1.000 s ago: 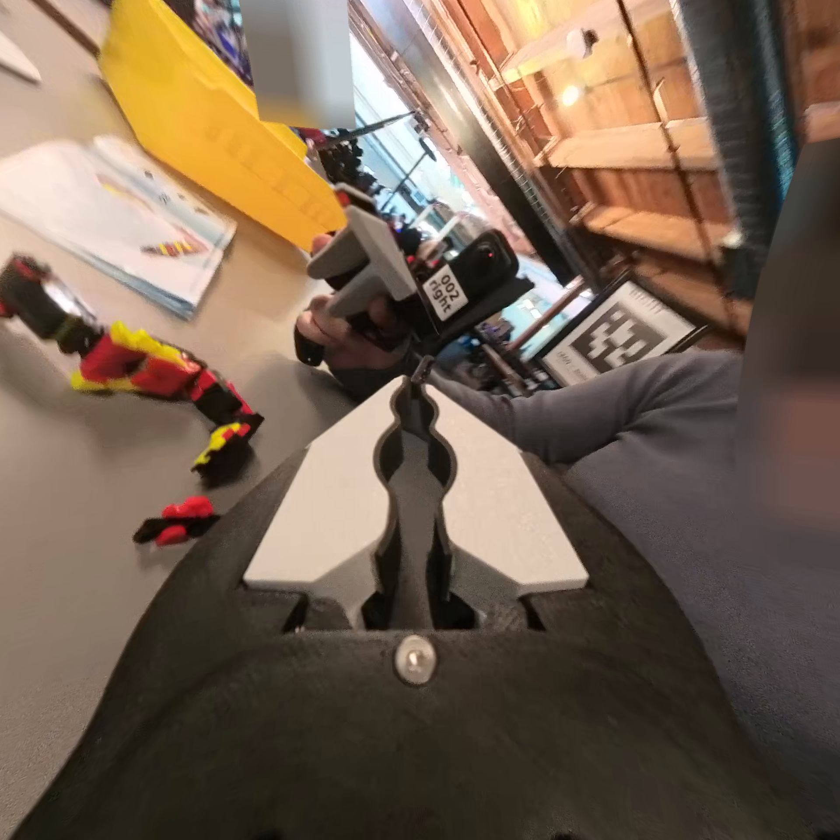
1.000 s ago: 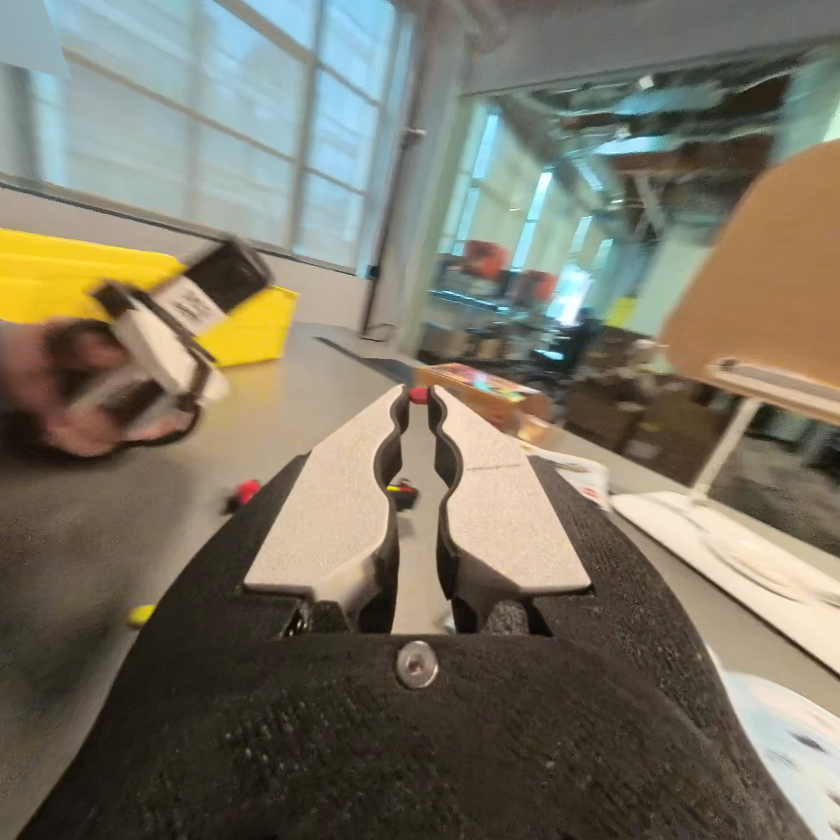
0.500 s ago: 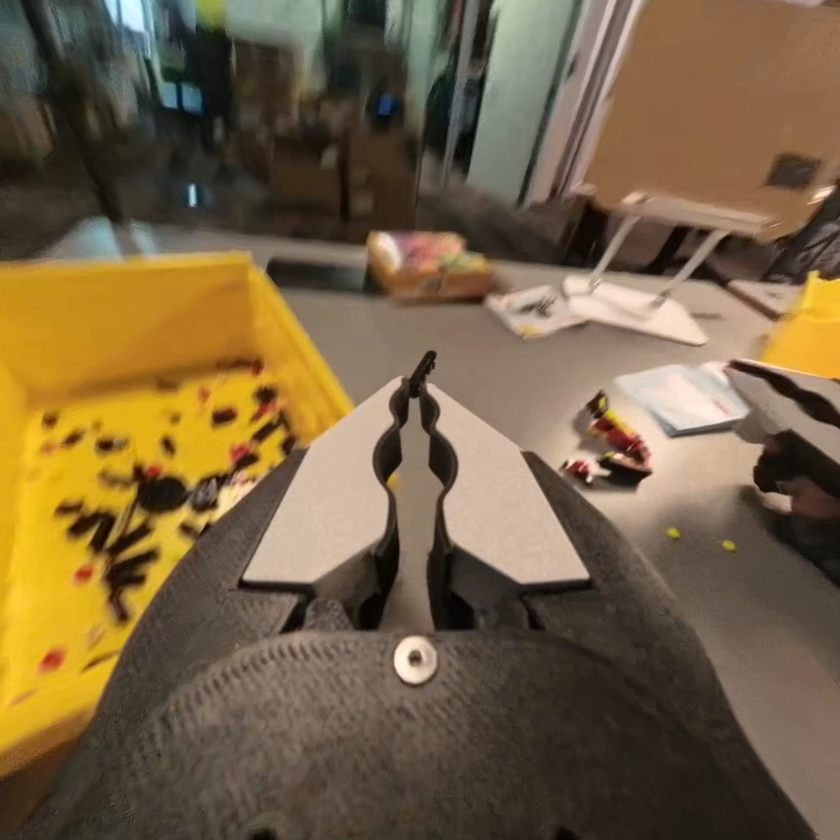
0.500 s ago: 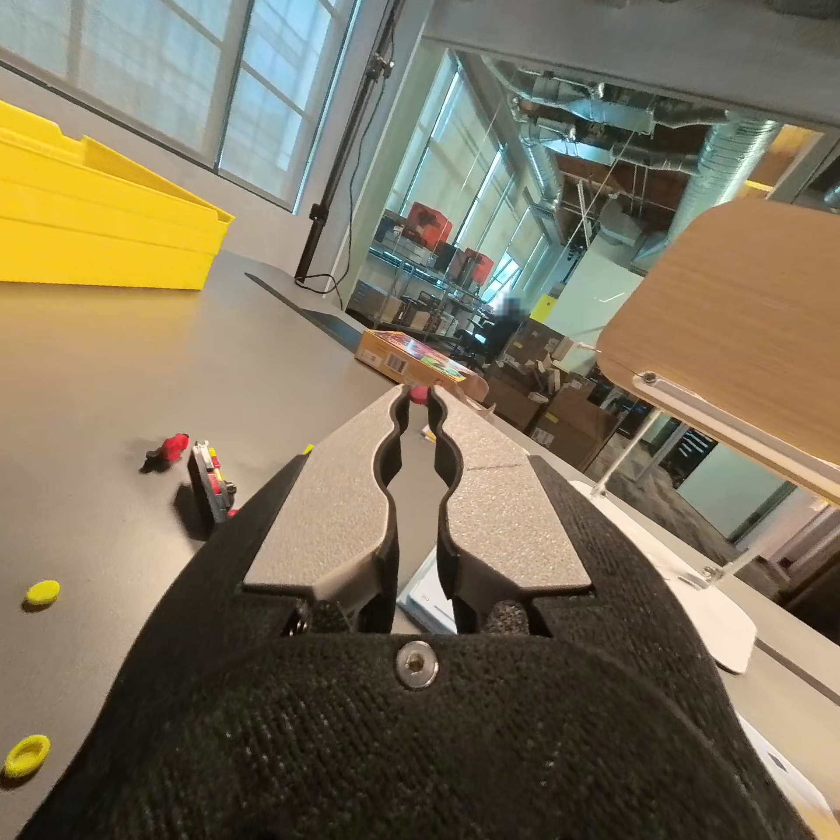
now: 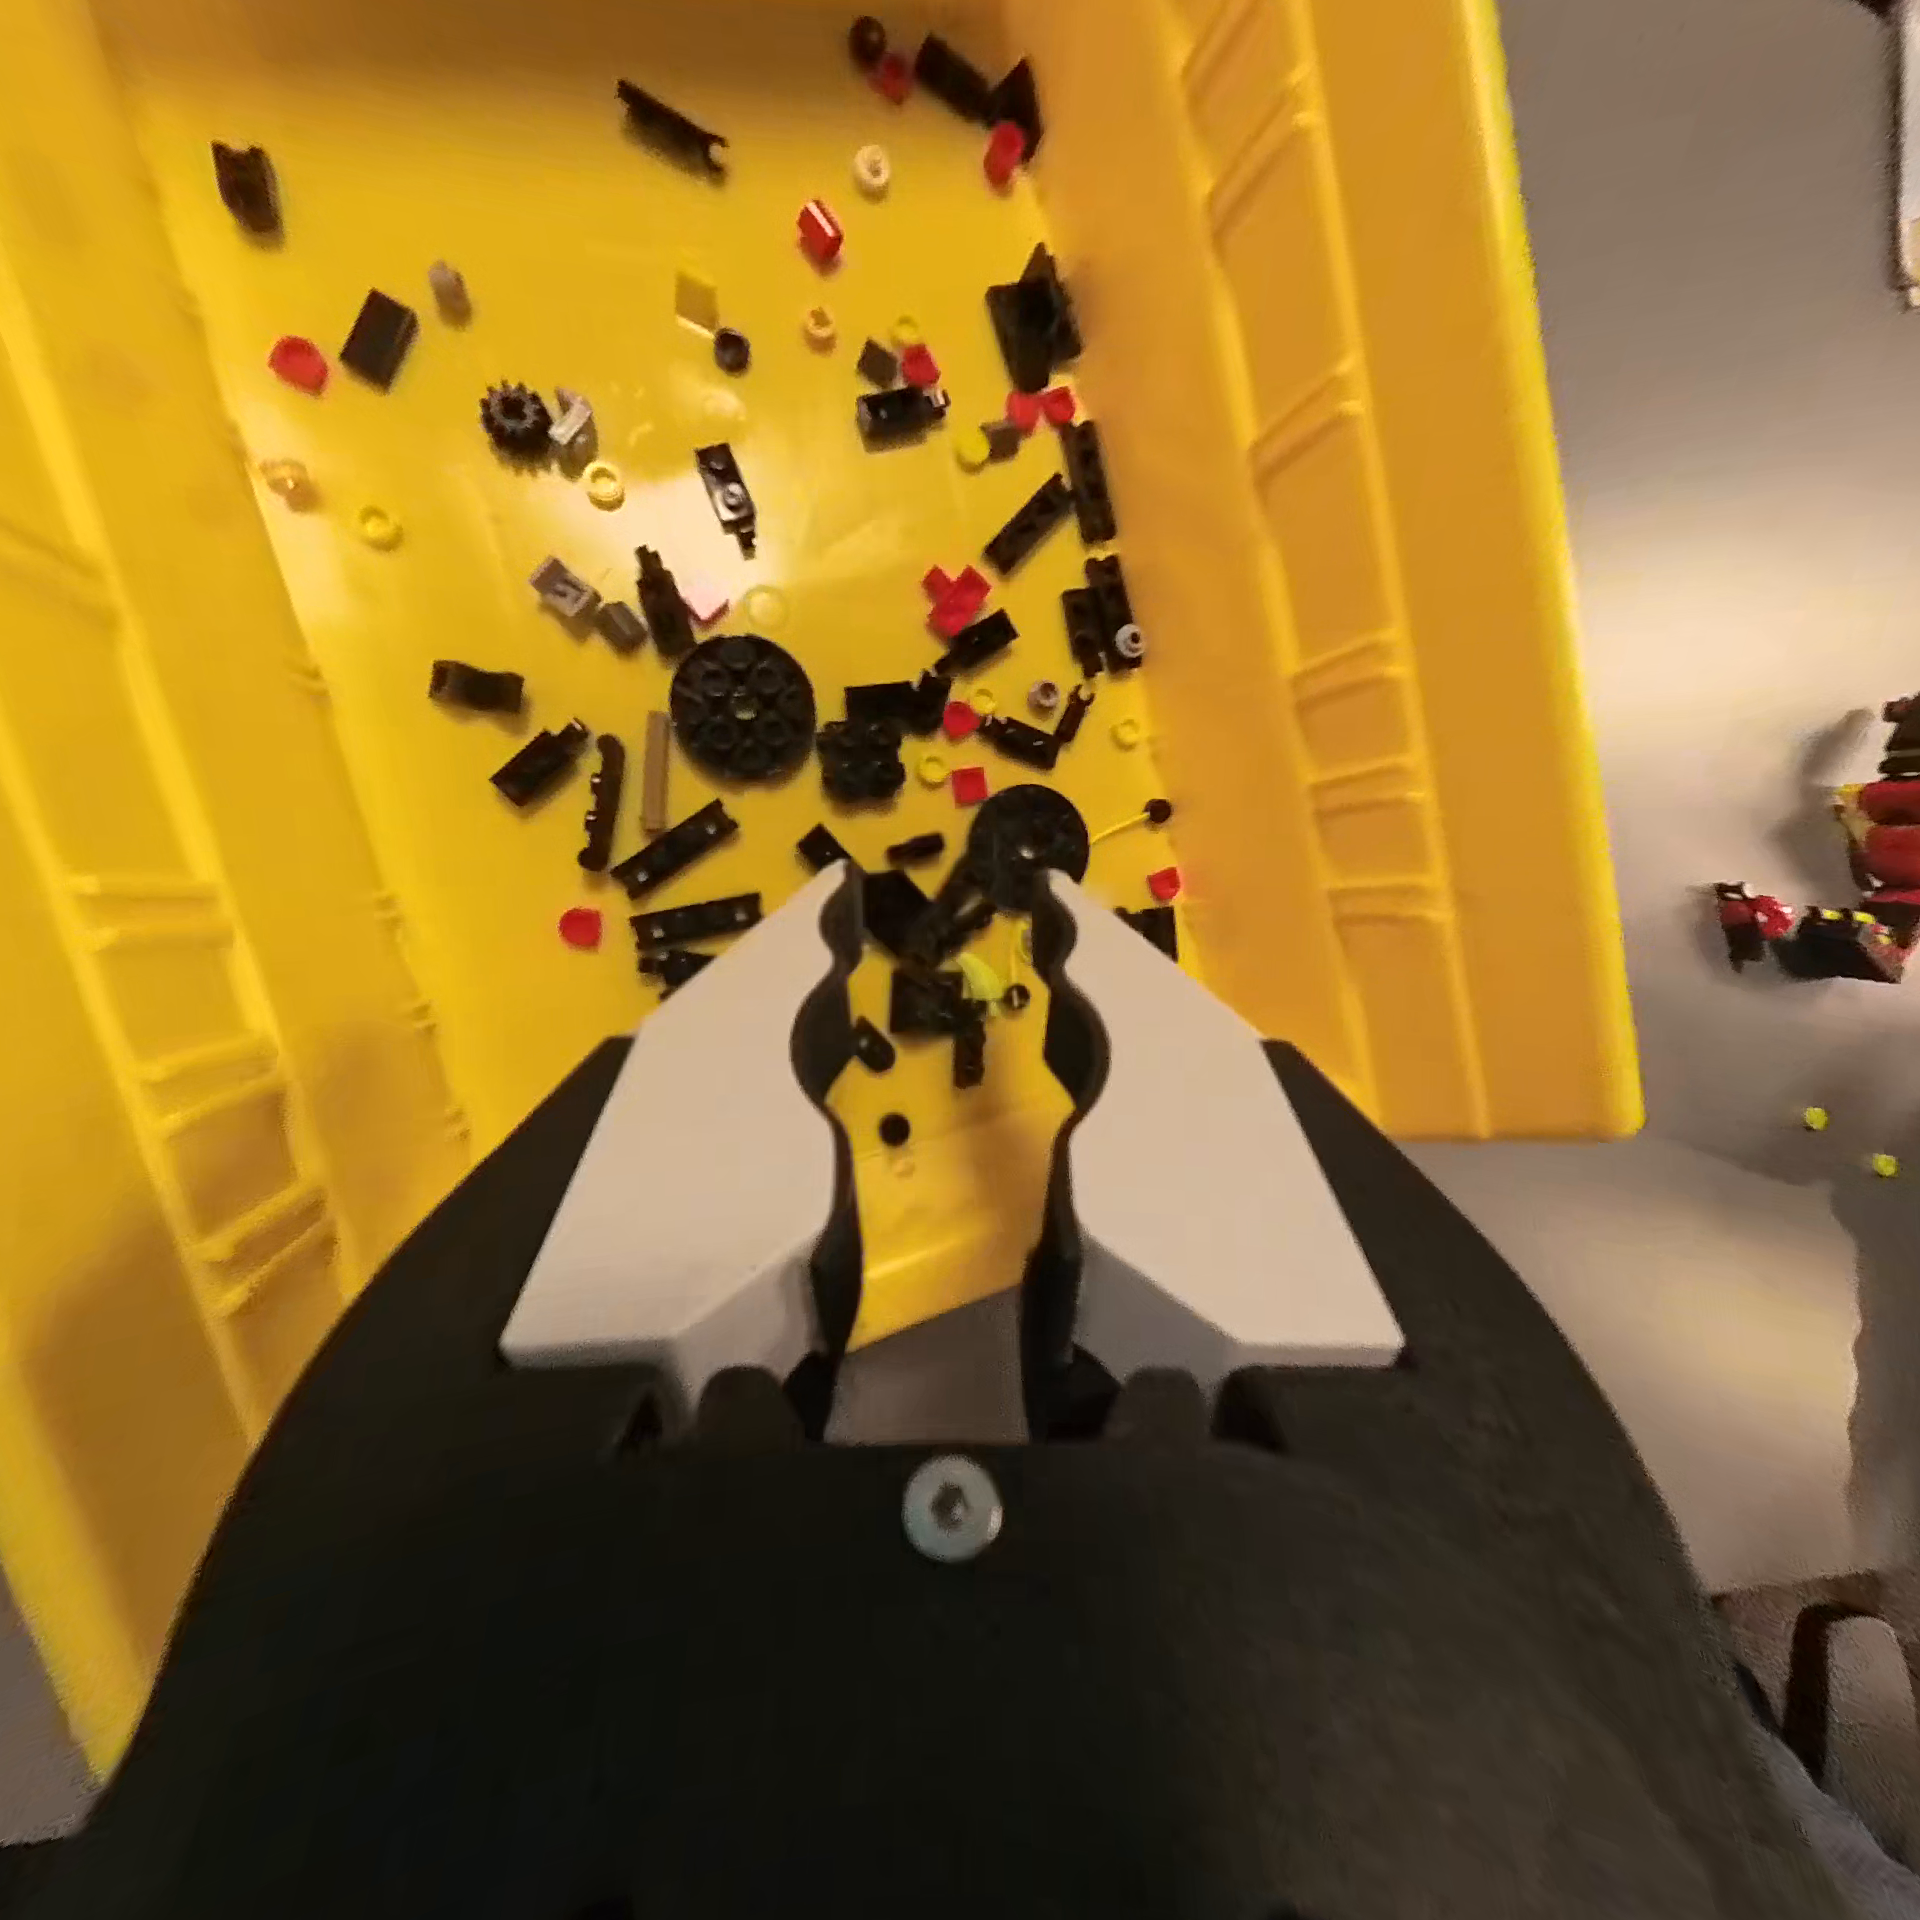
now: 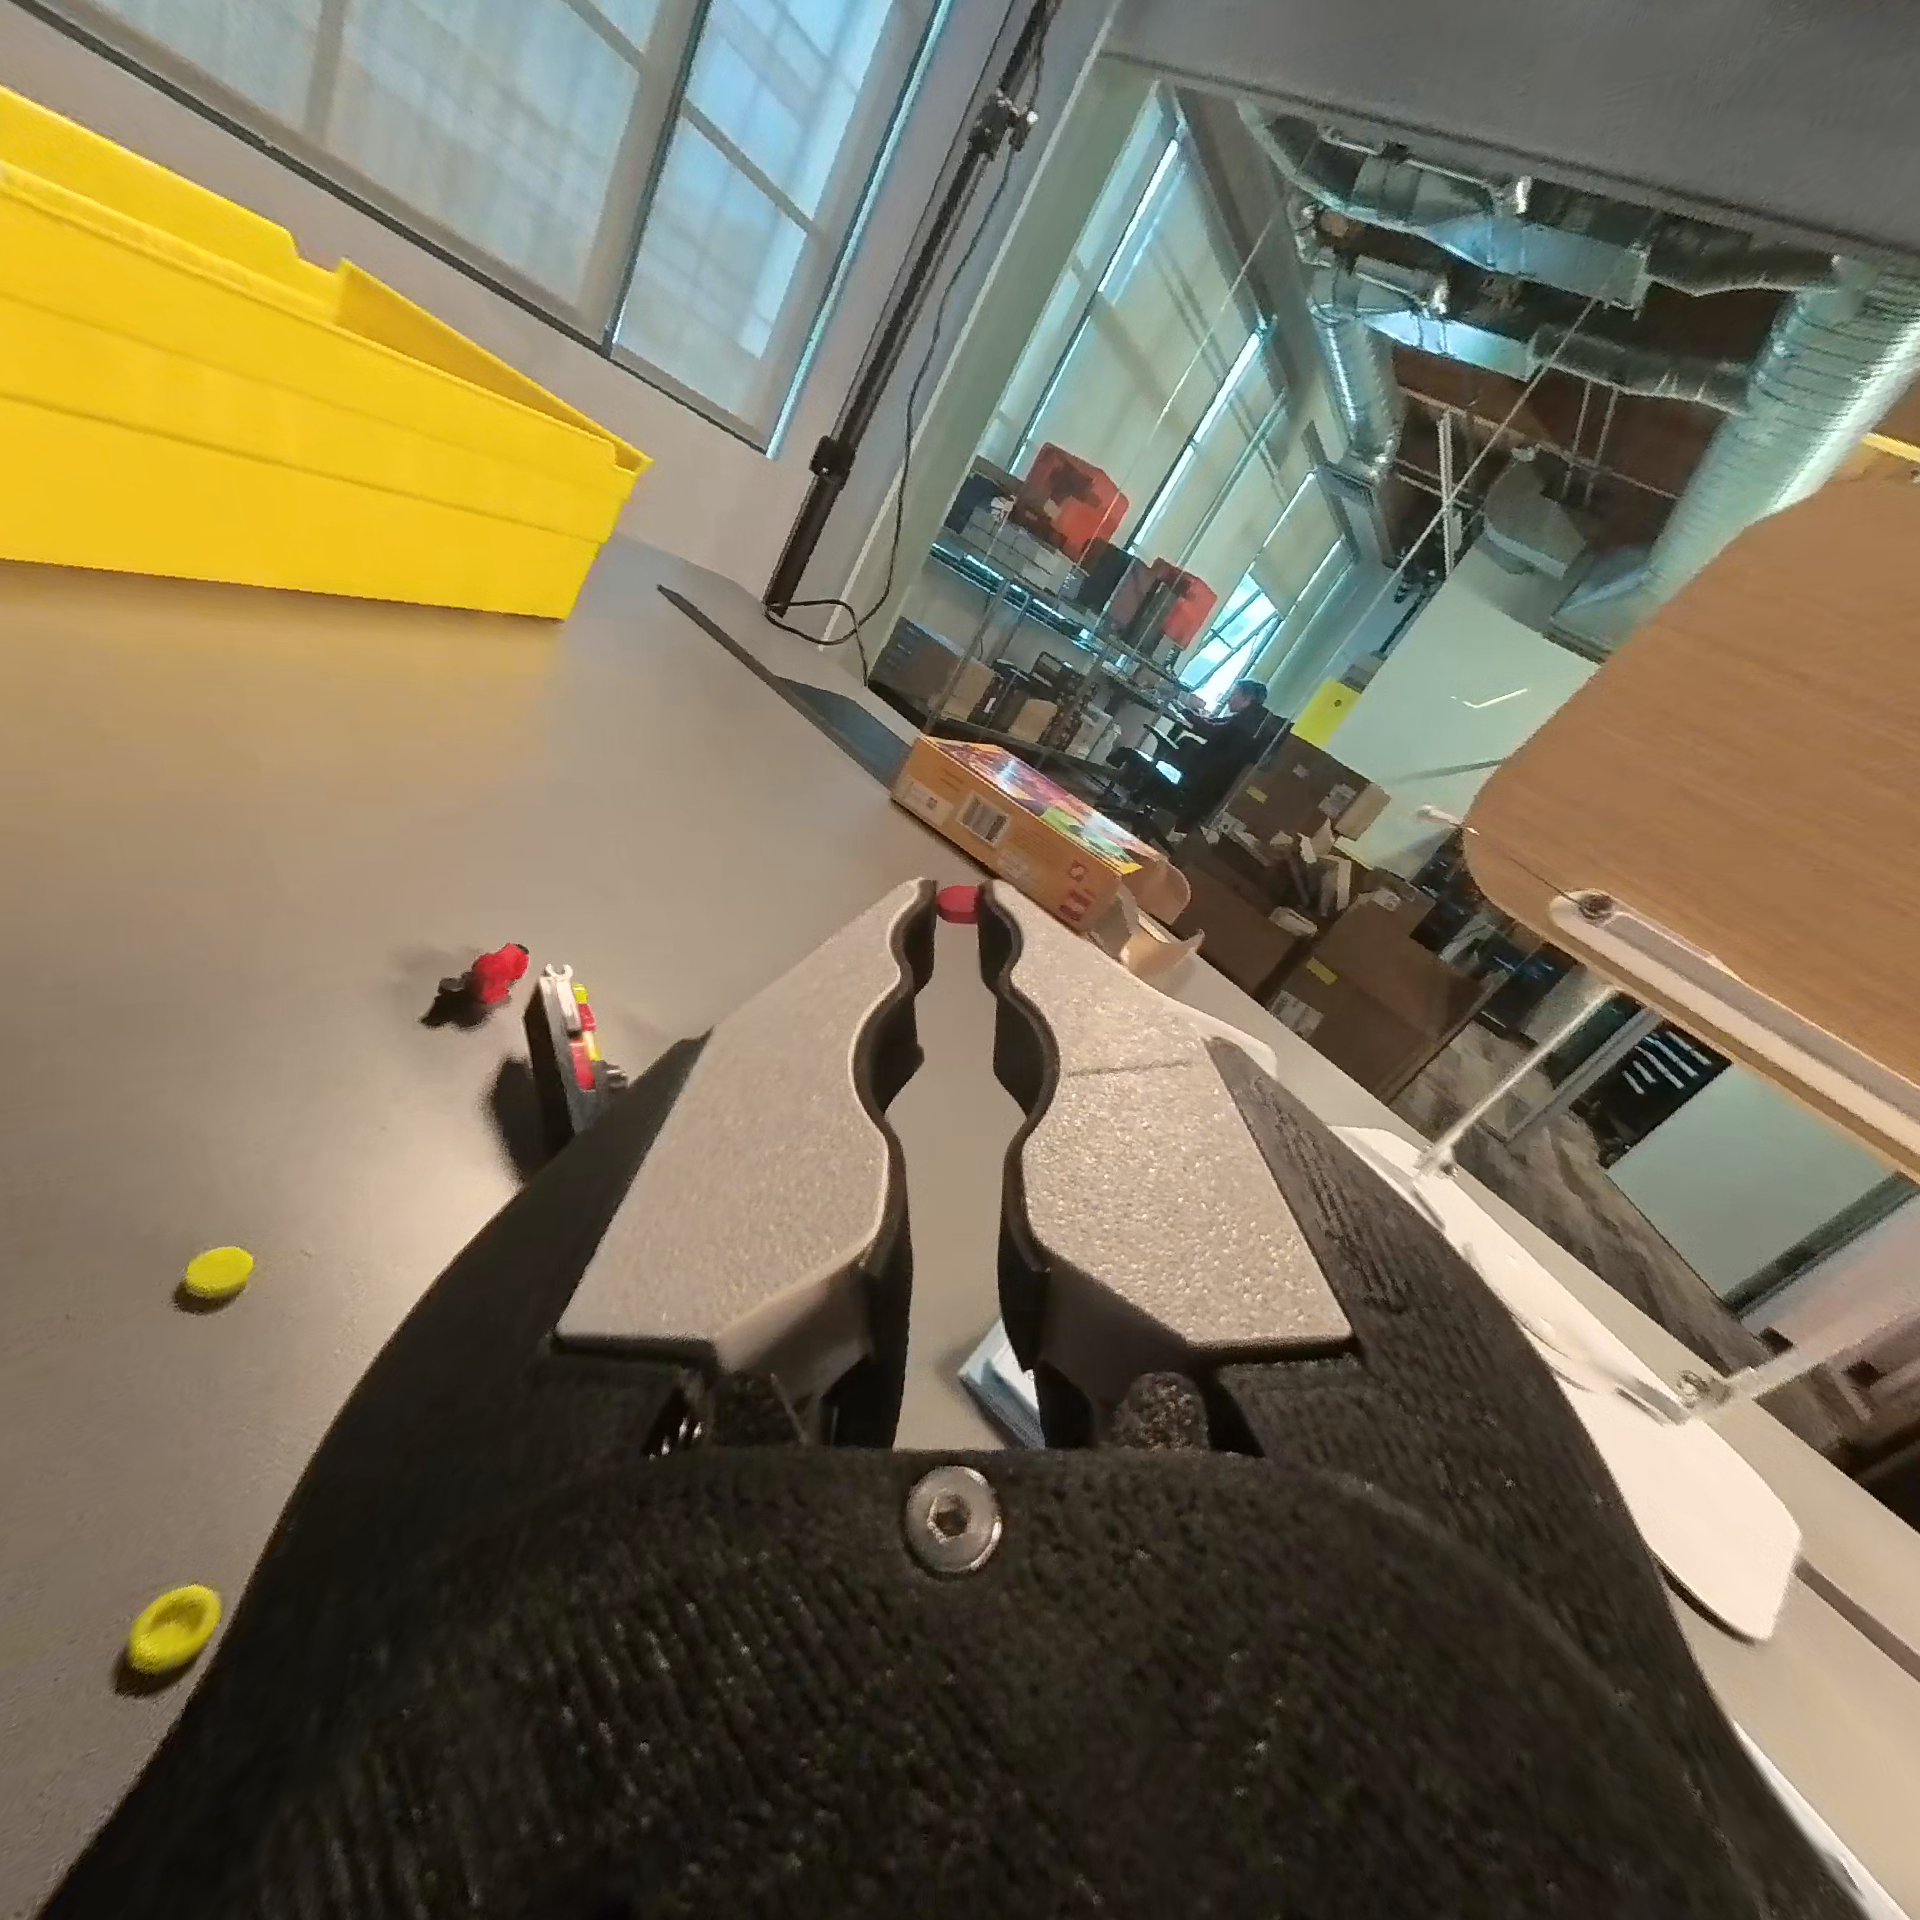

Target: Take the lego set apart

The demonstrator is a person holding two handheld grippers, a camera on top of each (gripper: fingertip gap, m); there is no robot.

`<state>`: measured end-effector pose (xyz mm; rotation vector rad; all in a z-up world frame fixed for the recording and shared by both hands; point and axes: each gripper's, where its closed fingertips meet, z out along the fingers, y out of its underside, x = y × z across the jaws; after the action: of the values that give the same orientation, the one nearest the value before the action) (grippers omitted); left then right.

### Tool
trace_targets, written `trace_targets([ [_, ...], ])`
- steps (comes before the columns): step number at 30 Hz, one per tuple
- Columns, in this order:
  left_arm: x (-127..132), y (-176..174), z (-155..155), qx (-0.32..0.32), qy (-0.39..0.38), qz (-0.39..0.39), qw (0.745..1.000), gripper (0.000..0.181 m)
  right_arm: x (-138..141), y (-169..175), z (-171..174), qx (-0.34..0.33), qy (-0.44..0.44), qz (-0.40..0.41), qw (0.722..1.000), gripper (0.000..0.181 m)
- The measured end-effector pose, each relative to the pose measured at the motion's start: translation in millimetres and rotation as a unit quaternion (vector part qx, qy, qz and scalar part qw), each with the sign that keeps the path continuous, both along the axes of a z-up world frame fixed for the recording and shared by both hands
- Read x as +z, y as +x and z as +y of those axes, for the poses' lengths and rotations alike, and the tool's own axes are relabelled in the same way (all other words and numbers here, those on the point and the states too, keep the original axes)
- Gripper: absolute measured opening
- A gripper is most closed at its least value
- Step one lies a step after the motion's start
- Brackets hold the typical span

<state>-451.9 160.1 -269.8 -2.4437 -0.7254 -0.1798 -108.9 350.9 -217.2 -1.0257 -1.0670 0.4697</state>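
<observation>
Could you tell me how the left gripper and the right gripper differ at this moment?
The left gripper has its jaws apart and holds nothing; the right gripper is closed on a small red piece at its tips. The left gripper points down into the yellow bin of loose lego parts; the right gripper points out low across the grey table, beside the bin. Both have the same grey fingers with wavy black inner edges.

One yellow bin (image 5: pixel 1351 520), loose bricks in it too many to count; two black discs (image 5: pixel 741 709) among them. One part-built model (image 5: pixel 1860 894) on the table. Two yellow studs (image 6: pixel 218 1273) on the table. One box (image 6: pixel 1023 821). One red piece (image 6: pixel 958 902).
</observation>
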Motion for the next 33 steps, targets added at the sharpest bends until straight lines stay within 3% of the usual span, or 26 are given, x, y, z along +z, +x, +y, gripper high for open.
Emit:
trace_targets([
  [3,8.1,-1.2,1.8,0.012,0.018,0.009,1.0,0.037,-0.3,-3.0,-5.0,0.012,0.008,-0.006,1.0,0.005],
  [5,47.9,19.6,17.5,0.0,0.126,0.036,0.991,0.037,4.7,-5.8,-17.3,0.042,0.022,0.002,0.999,0.005],
  [8,108.9,109.8,37.1,-0.117,0.287,0.081,0.947,0.037,13.1,-14.6,-52.7,0.174,-0.053,0.032,0.983,0.005],
  [10,122.1,189.5,43.8,-0.244,0.352,0.133,0.894,0.037,25.8,-15.0,-84.9,0.323,-0.188,0.068,0.925,0.005],
  [13,95.1,284.4,49.2,-0.4,0.363,0.284,0.792,0.037,46.5,-3.7,-110.6,0.478,-0.366,0.109,0.791,0.005],
  [14,85.8,304.0,51.7,-0.426,0.362,0.352,0.75,0.037,47.9,-1.4,-115.4,0.507,-0.403,0.106,0.755,0.005],
  [16,86.8,327.4,58.4,-0.411,0.39,0.477,0.672,0.037,46.4,1.1,-125.3,0.547,-0.447,0.088,0.702,0.005],
  [18,97.1,347.8,59.1,-0.386,0.436,0.531,0.616,0.04,44.3,1.6,-134.0,0.571,-0.472,0.073,0.668,0.005],
  [22,88.9,359.5,67.0,-0.409,0.428,0.532,0.606,0.026,46.4,2.5,-138.8,0.594,-0.499,0.077,0.626,0.005],
  [25,92.6,358.7,65.2,-0.405,0.436,0.547,0.589,0.009,45.5,1.9,-137.8,0.595,-0.506,0.078,0.62,0.005],
  [29,87.4,353.5,68.0,-0.405,0.427,0.544,0.598,0.007,40.6,-1.0,-135.6,0.587,-0.518,0.071,0.618,0.006],
  [33,84.5,355.3,68.2,-0.402,0.427,0.555,0.59,0.007,37.7,0.9,-135.8,0.591,-0.526,0.06,0.608,0.005],
])
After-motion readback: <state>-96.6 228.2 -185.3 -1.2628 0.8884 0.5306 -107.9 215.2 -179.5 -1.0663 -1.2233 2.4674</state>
